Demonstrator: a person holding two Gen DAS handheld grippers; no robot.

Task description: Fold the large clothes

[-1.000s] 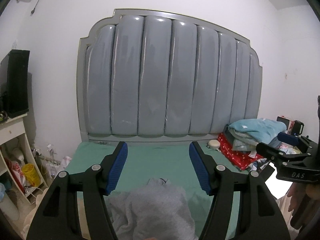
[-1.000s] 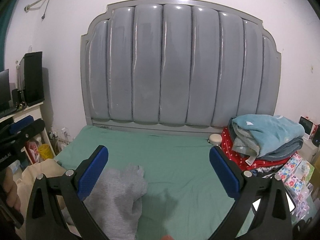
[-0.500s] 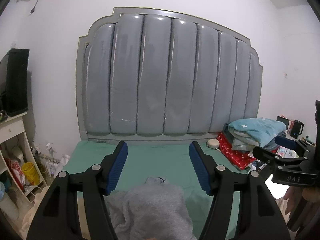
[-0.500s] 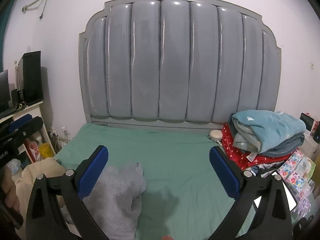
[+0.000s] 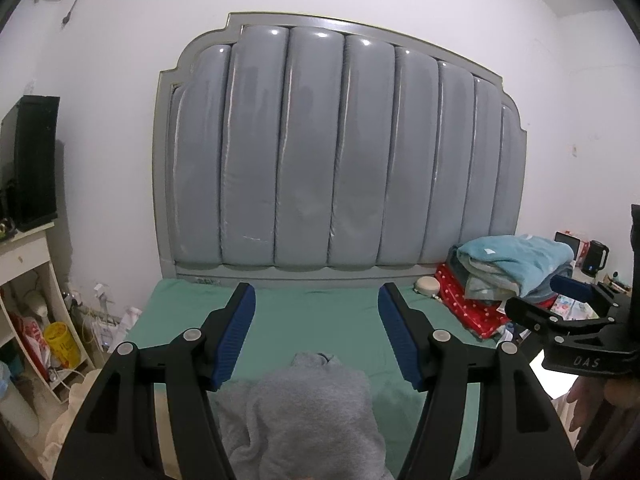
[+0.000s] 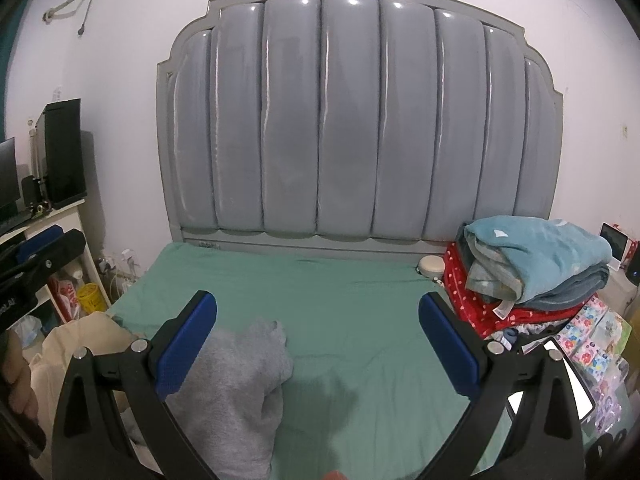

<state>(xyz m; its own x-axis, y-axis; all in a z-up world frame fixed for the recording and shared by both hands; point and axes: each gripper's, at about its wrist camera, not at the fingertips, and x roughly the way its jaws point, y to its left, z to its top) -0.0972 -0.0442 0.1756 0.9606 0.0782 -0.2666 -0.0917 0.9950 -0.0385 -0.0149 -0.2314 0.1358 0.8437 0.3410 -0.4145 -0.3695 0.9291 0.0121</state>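
The crumpled grey fleece garment (image 5: 308, 416) lies bunched on the green bedsheet (image 6: 352, 292), well short of the padded grey headboard (image 5: 336, 152). Both the left gripper (image 5: 316, 334) and the right gripper (image 6: 318, 344) hang released and empty above it. A good start, I judge, is to pinch two separate edges and spread the cloth flat toward the headboard.

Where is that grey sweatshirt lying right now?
The grey sweatshirt lies crumpled on the green bedsheet near the foot of the bed, below the open left gripper and left of the open right gripper.
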